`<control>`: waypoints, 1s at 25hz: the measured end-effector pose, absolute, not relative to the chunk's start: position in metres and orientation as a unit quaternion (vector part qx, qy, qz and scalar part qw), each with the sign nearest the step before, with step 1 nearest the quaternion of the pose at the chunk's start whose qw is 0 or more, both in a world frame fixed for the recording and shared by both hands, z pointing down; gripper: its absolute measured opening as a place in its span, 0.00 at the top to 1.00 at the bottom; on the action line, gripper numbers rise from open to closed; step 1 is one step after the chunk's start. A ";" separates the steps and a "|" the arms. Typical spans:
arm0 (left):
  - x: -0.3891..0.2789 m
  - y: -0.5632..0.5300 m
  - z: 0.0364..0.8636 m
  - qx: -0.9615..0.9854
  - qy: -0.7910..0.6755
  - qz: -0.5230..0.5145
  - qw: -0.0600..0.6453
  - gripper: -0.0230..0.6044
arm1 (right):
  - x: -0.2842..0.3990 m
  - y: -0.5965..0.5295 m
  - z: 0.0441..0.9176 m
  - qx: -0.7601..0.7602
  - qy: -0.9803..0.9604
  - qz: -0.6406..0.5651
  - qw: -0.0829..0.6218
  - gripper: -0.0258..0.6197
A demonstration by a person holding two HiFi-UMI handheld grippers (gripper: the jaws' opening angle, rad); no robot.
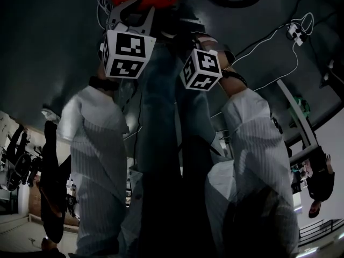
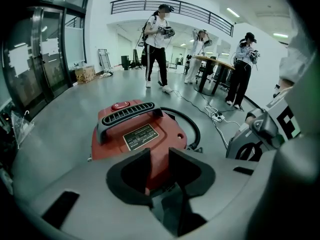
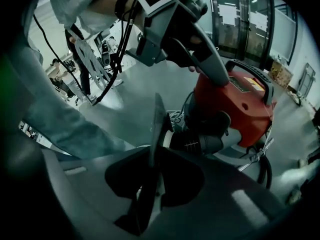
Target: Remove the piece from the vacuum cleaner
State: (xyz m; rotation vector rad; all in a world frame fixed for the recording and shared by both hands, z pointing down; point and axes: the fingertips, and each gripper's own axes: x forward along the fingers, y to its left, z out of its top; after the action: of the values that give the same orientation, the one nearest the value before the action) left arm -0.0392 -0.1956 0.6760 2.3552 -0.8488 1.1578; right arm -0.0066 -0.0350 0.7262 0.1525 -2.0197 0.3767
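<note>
The red vacuum cleaner (image 2: 142, 136) stands on the grey floor, with a black handle (image 2: 131, 113) on top and a black hose (image 2: 192, 126) curling behind it. My left gripper (image 2: 160, 171) hovers over its near edge, jaws apart, with only the red body showing between them. In the right gripper view the left gripper's finger (image 3: 212, 69) rests on the vacuum's top (image 3: 240, 96). My right gripper (image 3: 154, 156) is shut on a thin dark flat piece (image 3: 157, 121), seen edge-on beside the black hose connector (image 3: 200, 143) at the vacuum's side.
A power strip with cables (image 2: 217, 116) lies on the floor behind the vacuum. Three people stand further off around a tall table (image 2: 212, 61). Glass doors (image 2: 50, 59) line the left side, with a cardboard box (image 2: 85, 74) near them.
</note>
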 end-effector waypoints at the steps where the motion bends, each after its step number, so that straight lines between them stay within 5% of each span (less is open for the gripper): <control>1: -0.039 -0.195 0.677 0.837 -0.303 0.413 0.194 0.80 | -0.007 -0.033 0.726 0.061 -0.841 0.157 0.515 0.88; 17: -0.043 -0.201 0.676 0.816 -0.342 0.401 0.238 0.80 | -0.010 0.013 0.723 -0.027 -0.839 0.159 0.519 0.92; 25: -0.057 -0.189 0.587 0.820 -0.390 0.321 0.268 0.81 | 0.019 -0.015 0.649 0.168 -0.828 0.338 0.415 0.92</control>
State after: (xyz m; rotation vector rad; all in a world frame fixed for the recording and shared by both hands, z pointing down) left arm -0.0570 -0.1895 0.5874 2.2136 -1.0532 0.8650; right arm 0.0193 -0.0148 0.6487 0.4225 -2.0796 0.8491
